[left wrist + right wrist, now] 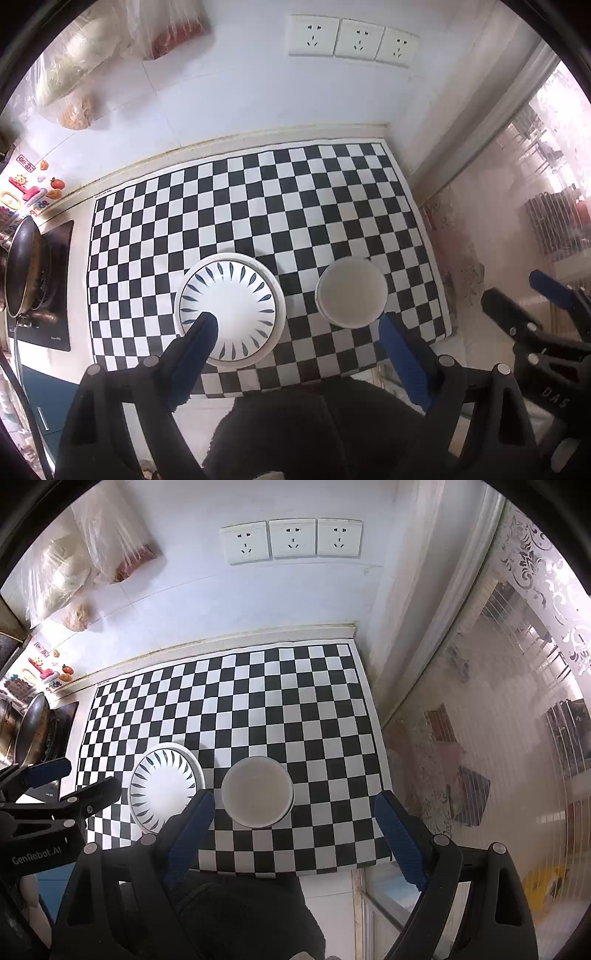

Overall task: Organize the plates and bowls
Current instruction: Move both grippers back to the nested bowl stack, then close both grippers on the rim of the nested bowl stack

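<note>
Plates (pixel 236 295), stacked: a white plate with dark blue leaf marks round its rim sits on a larger plain white plate, whose edge shows all round. The stack lies on the checkered mat (pixel 295 192), toward 7 o'clock of the mat in the left wrist view.

Bowl (pixel 351 291), plain white, upright: on the same mat, just beside the stack at its 3 o'clock, apart from it. Whether it is one bowl or several nested cannot be told.

Checkered mat, black and white squares: spread flat over the bench (pixel 332 131), reaching the pale back edge at 12 o'clock.

Left hand-held gripper (pixel 295 325): blue-padded fingers spread wide, nothing between them, pointing steeply down over the mat; one fingertip overlaps the plates in the picture, the other lies near the bowl's 4 o'clock.

Right hand-held gripper (pixel 291 805): fingers likewise wide apart and empty, above the bowl, which shows between them in the right wrist view; the plates lie at its 9 o'clock.

Wall sockets (pixel 352 38), three in a row: on the white wall at 12 o'clock.

Plastic bags (pixel 92 55) with contents: hanging at 10 o'clock.

Pan (pixel 22 273) on a stove: at 9 o'clock, off the mat.

Frosted glass panel (pixel 517 701): at 3 o'clock.
</note>
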{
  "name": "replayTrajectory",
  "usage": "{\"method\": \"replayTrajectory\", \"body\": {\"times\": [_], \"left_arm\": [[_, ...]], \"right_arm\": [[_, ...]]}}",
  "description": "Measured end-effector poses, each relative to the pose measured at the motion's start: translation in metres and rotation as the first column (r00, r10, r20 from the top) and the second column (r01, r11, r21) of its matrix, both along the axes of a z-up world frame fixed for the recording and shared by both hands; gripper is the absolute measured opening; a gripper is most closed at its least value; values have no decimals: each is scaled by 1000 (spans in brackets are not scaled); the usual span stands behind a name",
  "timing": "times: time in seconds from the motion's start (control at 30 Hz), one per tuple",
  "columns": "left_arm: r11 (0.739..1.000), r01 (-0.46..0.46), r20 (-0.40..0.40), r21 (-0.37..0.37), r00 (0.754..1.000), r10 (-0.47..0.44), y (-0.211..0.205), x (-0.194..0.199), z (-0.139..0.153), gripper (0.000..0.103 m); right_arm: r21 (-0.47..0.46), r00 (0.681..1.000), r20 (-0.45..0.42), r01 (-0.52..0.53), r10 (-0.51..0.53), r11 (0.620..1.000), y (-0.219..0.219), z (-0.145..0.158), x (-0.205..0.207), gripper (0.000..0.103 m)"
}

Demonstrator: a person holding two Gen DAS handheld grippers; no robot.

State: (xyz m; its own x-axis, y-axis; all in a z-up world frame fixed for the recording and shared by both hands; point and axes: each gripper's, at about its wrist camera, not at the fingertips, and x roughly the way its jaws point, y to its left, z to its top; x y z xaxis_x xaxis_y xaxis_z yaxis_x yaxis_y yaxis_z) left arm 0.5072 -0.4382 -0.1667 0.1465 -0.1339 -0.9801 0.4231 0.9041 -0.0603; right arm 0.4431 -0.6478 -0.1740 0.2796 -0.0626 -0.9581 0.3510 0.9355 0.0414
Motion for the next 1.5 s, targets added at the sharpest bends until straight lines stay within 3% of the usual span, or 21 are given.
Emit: {"method": "replayTrajectory", "body": {"times": [0.3, 0.47, 0.57, 0.8, 0.87, 0.93, 1.0, 1.2, 1.5], "left_arm": [[1000, 0, -6, -6, 1000, 0, 0, 0, -1, 89], [1000, 10, 0, -13, 1000, -10, -8, 9, -14, 89], [999, 7, -11, -41, 1000, -7, -14, 19, -32, 89], [997, -20, -146, -73, 989, 10, -28, 42, -88, 89], [997, -24, -173, -67, 985, 12, -31, 47, -105, 84], [998, -25, -196, -62, 981, 13, -34, 52, -120, 71], [999, -28, -202, -42, 979, 19, -36, 56, -132, 67], [1000, -24, -238, -17, 971, 19, -40, 62, -164, 67], [1000, 11, -284, 11, 959, -8, -54, 62, -198, 67]], "right_arm": [[21, 1000, -10, 14, -13, 1000, -6, -7, 4, 90], [58, 999, -35, 30, -28, 998, -12, -30, 11, 90], [82, 998, -52, 37, -33, 996, -17, -50, 18, 90], [112, 992, -99, 84, -73, 990, -33, -94, 30, 90], [112, 990, -111, 96, -83, 989, -39, -109, 34, 90], [125, 988, -129, 105, -89, 987, -44, -124, 38, 90], [138, 984, -150, 114, -93, 984, -48, -140, 41, 90], [199, 967, -234, 150, -102, 969, -56, -195, 42, 90], [246, 951, -288, 188, -113, 951, -61, -241, 38, 90]]}}
